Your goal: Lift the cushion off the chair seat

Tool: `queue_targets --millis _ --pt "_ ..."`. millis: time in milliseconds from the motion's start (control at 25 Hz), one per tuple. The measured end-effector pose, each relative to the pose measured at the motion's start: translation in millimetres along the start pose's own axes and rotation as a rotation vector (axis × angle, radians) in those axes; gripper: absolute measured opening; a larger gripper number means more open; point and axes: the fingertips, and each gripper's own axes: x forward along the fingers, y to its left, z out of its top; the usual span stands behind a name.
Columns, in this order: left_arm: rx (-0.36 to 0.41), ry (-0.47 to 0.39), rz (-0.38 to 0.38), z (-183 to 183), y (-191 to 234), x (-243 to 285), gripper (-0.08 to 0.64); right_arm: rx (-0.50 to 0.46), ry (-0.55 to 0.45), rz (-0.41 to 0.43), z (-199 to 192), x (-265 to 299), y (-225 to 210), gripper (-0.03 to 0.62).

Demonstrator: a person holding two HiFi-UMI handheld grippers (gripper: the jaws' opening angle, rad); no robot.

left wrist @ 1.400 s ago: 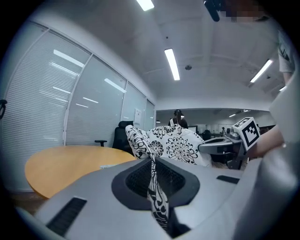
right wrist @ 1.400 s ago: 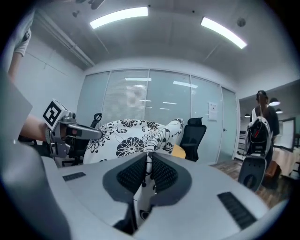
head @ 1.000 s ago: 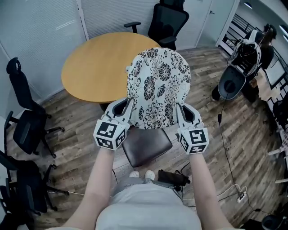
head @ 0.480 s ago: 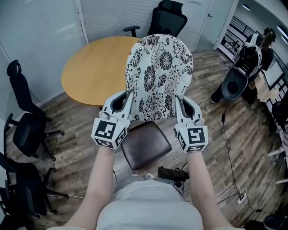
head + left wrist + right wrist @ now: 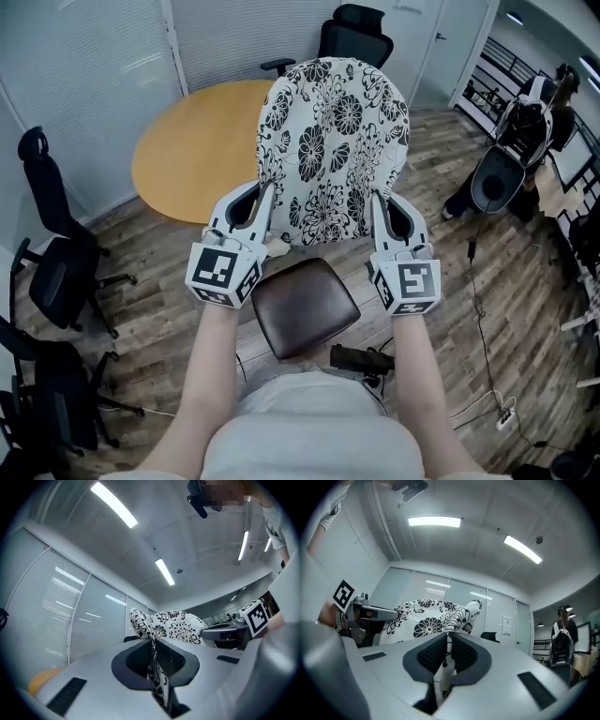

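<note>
Left fingers: pressed together on a thin fold at the cushion's edge, with patterned cloth running down between the pads. Right fingers: likewise closed hard on the opposite edge.

Left gripper and right gripper sit roughly level, one on each side of the cushion's lower part. The cushion stands upright between them, with most of its bulk above the grip. Its bottom edge looks clear of the brown chair seat. Lift judged nearly done.

Risks:
- Each hold is only a pinch of cover. If the hands pull apart or one rises faster, the cloth may slide out.
- Top-heavy load, so it could flop over the fingers.
- The cushion blocks the view ahead, and a dark device lies on the floor by the feet. Trip hazard if stepping.
</note>
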Motion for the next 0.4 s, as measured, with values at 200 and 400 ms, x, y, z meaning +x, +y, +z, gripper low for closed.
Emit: queue_targets --millis 200,400 --pt "0.015 -0.019 -0.006 1.1 -0.1 0.0 0.02 0.0 -0.019 0.005 -0.3 0.6 4.2 0.041" --pt "0.016 -0.033 -0.002 0.4 2.1 -2.0 0.02 -0.005 -0.034 0.0 0.5 -1.2 3.7 0.041"
